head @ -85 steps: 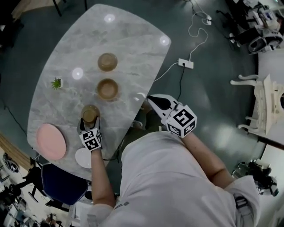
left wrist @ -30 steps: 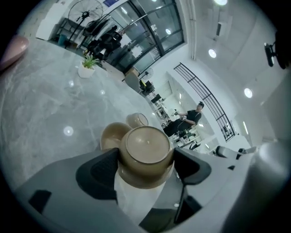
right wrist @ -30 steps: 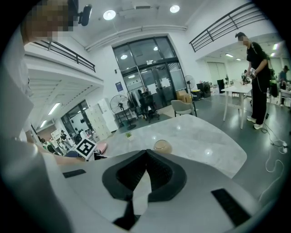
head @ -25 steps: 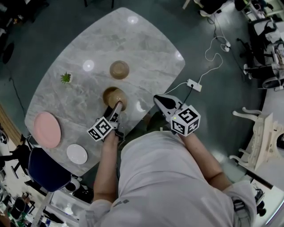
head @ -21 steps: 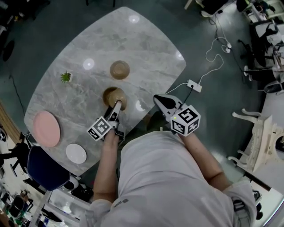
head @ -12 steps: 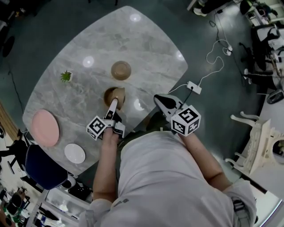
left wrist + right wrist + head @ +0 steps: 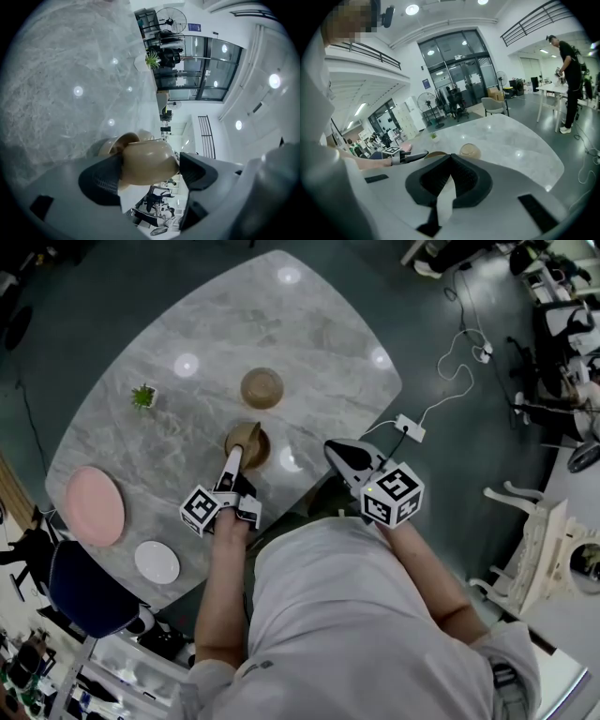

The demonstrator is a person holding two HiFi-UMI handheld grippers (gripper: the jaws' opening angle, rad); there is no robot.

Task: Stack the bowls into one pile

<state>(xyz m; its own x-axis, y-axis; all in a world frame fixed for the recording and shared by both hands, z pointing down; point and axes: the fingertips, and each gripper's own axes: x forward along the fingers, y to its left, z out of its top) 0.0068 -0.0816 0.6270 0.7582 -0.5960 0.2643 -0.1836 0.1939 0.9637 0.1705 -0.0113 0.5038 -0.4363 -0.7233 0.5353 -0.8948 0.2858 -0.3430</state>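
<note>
The left gripper (image 7: pixel 151 161) is closed on a brown bowl (image 7: pixel 146 152), with one pad on each side of it. This held bowl looks tipped over to one side and not flat. I cannot tell for sure which way its mouth faces. Right next to it, on the side of the left jaw, sits the near bowl (image 7: pixel 108 146) on the desk (image 7: pixel 309 324). The two bowls look like they touch or almost touch, but I cannot tell if the held one is inside yet. So the thing to watch is this: the near bowl is just under and beside the held bowl, not in front of it. I think the next move is small. The held bowl has to turn flat, go straight into the near bowl, and then be let go. If it stays tipped, it could catch the rim and push the near bowl away. The far bowl (image 7: pixel 262 387) stands alone, farther up the desk, about the way the left gripper points. It is not in the pile yet. The right gripper (image 7: pixel 450 159) is closed and holds nothing. It hangs off the edge of the desk, well away from all the bowls. So the left gripper is much closer to the work.
</note>
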